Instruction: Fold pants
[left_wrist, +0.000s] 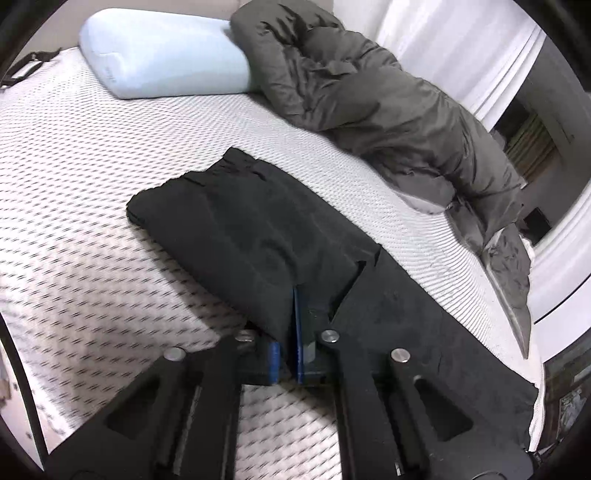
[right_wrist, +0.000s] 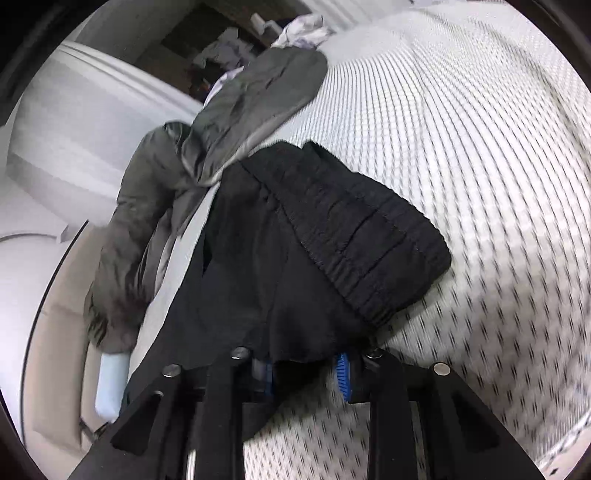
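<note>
Black pants (left_wrist: 236, 229) lie folded on the white patterned mattress (left_wrist: 74, 184), and one leg trails toward the lower right. My left gripper (left_wrist: 286, 343) is shut on the near fold of the fabric, its blue pads pinched together. In the right wrist view the pants (right_wrist: 280, 280) are bunched, with the elastic waistband (right_wrist: 373, 243) on the right. My right gripper (right_wrist: 304, 369) holds a thick bunch of that fabric between its blue pads (right_wrist: 343, 373). The cloth hides most of the left pad.
A light blue pillow (left_wrist: 162, 55) lies at the head of the bed. A crumpled grey duvet (left_wrist: 369, 99) runs along the far side by the white wall, and it shows as duvet (right_wrist: 221, 129) just behind the pants. Loose pale clothes (right_wrist: 303, 29) lie beyond the mattress (right_wrist: 480, 147).
</note>
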